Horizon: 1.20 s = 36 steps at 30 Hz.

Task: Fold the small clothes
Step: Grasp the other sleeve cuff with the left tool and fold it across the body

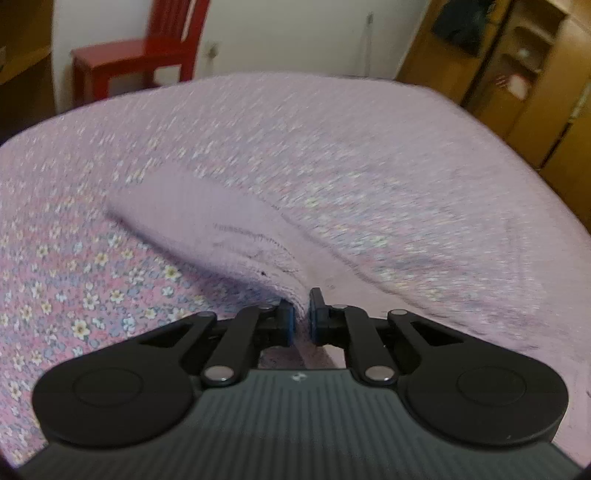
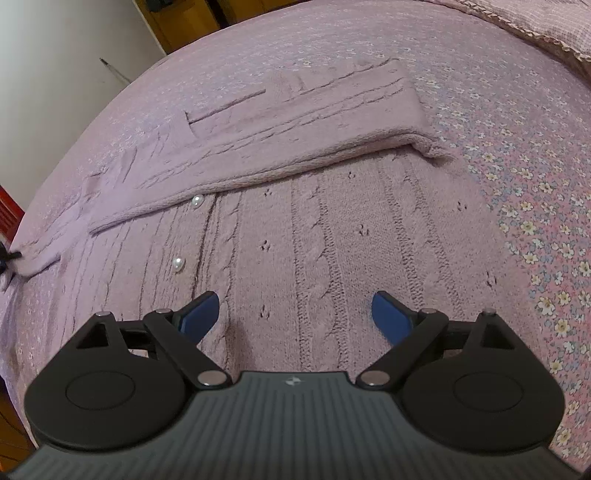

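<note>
A small lilac cable-knit cardigan [image 2: 314, 236] with pearl buttons [image 2: 198, 201] lies flat on the floral bedspread [image 2: 535, 206]. One side is folded over along the far edge, with a sleeve [image 2: 303, 110] lying across it. My right gripper [image 2: 295, 314] is open and empty, just above the cardigan's front. In the left wrist view my left gripper [image 1: 302, 314] is shut on an edge of the lilac knit [image 1: 207, 218] and lifts it off the bedspread [image 1: 74, 280]. At the far left of the right wrist view, dark tips, probably the left gripper [image 2: 6, 258], pinch the garment's end.
A red chair [image 1: 140, 55] stands beyond the bed against a white wall. Wooden cupboards [image 1: 517, 74] stand to the right. A pink knitted blanket [image 2: 546, 29] lies at the far corner of the bed. The bed edge drops off at the left of the right wrist view.
</note>
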Each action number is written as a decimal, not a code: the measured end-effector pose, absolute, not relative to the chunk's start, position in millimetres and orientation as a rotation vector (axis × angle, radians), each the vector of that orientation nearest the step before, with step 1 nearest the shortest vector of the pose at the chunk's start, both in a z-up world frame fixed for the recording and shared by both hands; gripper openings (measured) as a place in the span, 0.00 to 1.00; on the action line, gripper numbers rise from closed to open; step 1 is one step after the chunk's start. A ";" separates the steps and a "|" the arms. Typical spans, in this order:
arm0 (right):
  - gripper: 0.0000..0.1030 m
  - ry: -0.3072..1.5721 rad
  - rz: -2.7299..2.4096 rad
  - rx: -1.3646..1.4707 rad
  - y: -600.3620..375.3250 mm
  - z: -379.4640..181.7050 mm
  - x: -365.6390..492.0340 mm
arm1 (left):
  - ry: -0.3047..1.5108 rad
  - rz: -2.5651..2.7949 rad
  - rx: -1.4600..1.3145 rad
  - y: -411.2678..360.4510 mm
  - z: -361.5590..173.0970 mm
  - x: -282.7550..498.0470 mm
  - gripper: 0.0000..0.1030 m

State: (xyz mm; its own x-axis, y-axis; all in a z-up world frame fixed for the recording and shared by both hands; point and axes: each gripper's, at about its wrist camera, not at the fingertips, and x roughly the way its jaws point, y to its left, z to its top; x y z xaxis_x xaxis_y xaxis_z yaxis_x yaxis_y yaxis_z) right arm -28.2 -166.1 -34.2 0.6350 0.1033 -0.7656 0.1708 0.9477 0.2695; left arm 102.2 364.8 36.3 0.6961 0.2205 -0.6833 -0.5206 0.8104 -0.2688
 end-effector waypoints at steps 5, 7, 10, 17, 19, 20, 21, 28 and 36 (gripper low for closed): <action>0.91 0.894 -0.027 0.319 -165.1 -33.8 -27.5 | 0.592 0.321 -0.426 337.0 71.4 88.3 0.09; 0.91 0.887 -0.022 0.330 -166.9 -34.0 -28.5 | 0.555 0.281 -0.398 319.6 89.4 85.4 0.09; 0.91 0.882 -0.014 0.351 -170.7 -33.6 -30.6 | 0.506 0.239 -0.360 288.3 117.6 84.5 0.09; 0.91 0.868 0.003 0.422 -179.3 -33.2 -35.9 | 0.420 0.065 -0.312 195.7 163.9 88.9 0.09; 0.91 0.868 0.006 0.441 -181.7 -32.0 -38.2 | 0.406 0.022 -0.277 164.0 168.7 90.4 0.09; 0.91 0.867 0.003 0.455 -183.0 -31.0 -39.8 | 0.409 -0.003 -0.265 148.8 168.7 92.7 0.09; 0.91 0.866 0.000 0.472 -185.2 -29.8 -41.5 | 0.417 -0.031 -0.255 134.3 167.4 94.5 0.09; 0.91 0.856 -0.022 0.505 -196.0 -21.5 -53.5 | 0.528 -0.164 -0.203 45.8 126.7 105.4 0.09; 0.91 0.853 -0.015 0.518 -200.6 -25.5 -55.3 | 0.681 -0.225 -0.073 -13.5 60.5 92.7 0.12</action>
State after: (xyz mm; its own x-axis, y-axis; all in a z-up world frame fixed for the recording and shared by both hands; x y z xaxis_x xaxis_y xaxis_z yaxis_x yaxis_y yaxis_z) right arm -55.3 -200.6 -25.5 0.6649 0.1909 -0.7221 0.2155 0.8766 0.4302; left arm 92.7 -13.5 60.5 0.7540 -0.2297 -0.6154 0.1821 0.9732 -0.1402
